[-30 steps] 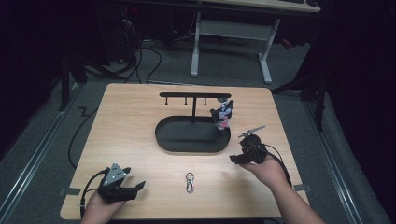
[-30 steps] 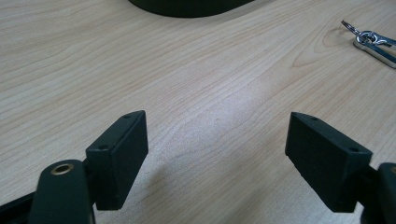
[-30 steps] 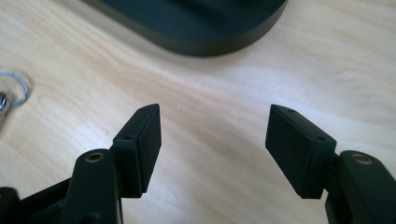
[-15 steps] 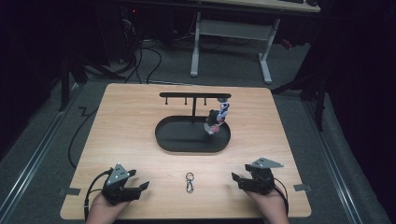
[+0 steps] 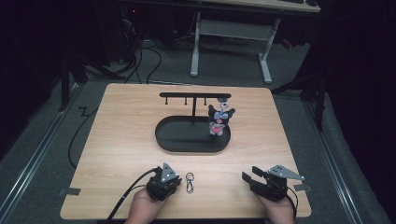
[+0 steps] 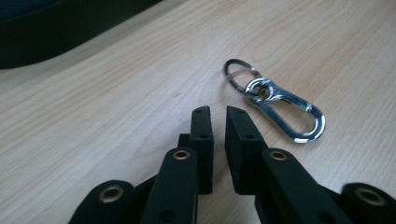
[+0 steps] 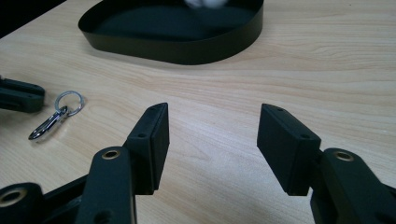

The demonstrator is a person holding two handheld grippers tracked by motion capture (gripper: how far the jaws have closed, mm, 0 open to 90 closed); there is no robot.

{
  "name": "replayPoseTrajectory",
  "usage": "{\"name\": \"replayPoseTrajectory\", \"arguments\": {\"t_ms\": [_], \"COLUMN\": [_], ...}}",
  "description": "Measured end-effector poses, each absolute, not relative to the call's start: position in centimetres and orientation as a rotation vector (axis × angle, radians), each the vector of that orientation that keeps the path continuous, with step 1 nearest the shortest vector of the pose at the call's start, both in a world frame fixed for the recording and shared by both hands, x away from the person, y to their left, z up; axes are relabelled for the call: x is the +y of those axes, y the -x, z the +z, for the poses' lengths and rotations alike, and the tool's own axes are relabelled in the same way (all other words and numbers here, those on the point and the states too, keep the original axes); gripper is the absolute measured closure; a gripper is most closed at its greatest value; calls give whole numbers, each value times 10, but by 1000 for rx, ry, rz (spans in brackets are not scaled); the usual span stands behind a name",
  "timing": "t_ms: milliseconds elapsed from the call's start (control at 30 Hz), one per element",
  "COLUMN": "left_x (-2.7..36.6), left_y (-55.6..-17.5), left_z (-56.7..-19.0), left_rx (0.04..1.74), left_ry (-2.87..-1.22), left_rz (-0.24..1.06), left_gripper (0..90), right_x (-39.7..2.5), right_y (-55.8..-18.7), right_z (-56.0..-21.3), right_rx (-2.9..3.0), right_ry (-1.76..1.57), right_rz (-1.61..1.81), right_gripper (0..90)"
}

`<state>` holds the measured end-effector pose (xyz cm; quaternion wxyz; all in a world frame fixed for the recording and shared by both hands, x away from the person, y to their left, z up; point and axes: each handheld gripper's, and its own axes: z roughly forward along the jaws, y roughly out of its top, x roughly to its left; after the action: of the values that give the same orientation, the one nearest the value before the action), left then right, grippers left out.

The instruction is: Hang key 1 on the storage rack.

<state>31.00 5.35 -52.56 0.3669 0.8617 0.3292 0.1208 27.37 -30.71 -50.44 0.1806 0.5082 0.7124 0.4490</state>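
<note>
A silver carabiner clip with a key ring (image 5: 189, 182) (image 6: 280, 105) (image 7: 53, 116) lies flat on the wooden table near the front edge. My left gripper (image 5: 176, 183) (image 6: 215, 116) sits just left of it, jaws almost together with nothing between them. My right gripper (image 5: 247, 178) (image 7: 212, 135) rests at the front right, open and empty, and faces the clip. Behind them a black oval tray (image 5: 187, 147) (image 7: 177, 51) carries a T-shaped rack (image 5: 194, 95). A small black and white plush charm (image 5: 219, 120) hangs at the rack's right end.
The wooden table (image 5: 116, 130) has bare room around the tray. A white-legged desk frame (image 5: 229, 32) and cables (image 5: 149, 51) stand on the dark floor beyond the far edge. A cable (image 5: 126, 198) trails from my left gripper off the front edge.
My right gripper drew back from beside the tray to the front right of the table. My left gripper slid right, up to the clip. The plush charm stays on the rack.
</note>
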Motion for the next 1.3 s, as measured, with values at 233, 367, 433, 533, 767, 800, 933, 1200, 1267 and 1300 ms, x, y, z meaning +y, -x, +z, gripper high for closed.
{"name": "replayPoseTrajectory", "arguments": {"t_ms": [233, 367, 433, 533, 767, 800, 933, 1200, 1267, 1300], "left_x": [18, -1, -3, -1, -26, -31, -59, -98, -91, -83], "left_y": [-311, -302, -295, -285, -279, -280, -291, -313, -312, -311], "left_z": [-520, -516, -514, -515, -521, -521, -525, -525, -520, -514], "left_rx": [793, 750, 728, 711, 673, 666, 652, 662, 661, 661], "left_ry": [-2265, -2249, -2257, -2275, -2262, -2264, -2232, -2198, -2172, -2150], "left_rz": [254, 206, 205, 198, 167, 170, 171, 160, 168, 180], "left_gripper": [834, 825, 825, 828, 846, 847, 863, 832, 824, 820], "right_x": [-308, -305, -304, -304, -304, -304, -305, -311, -314, -315], "right_y": [-274, -275, -274, -274, -275, -275, -275, -277, -277, -277], "right_z": [-502, -502, -502, -501, -502, -502, -504, -506, -506, -506], "right_rx": [2030, 2052, 2059, 2067, 2074, 2073, 2075, 2051, 2043, 2039], "right_ry": [-1408, -1393, -1389, -1380, -1391, -1391, -1397, -1432, -1437, -1437], "right_rz": [1290, 1289, 1293, 1298, 1301, 1299, 1302, 1308, 1311, 1312], "right_gripper": [436, 431, 430, 430, 429, 429, 429, 422, 422, 423]}}
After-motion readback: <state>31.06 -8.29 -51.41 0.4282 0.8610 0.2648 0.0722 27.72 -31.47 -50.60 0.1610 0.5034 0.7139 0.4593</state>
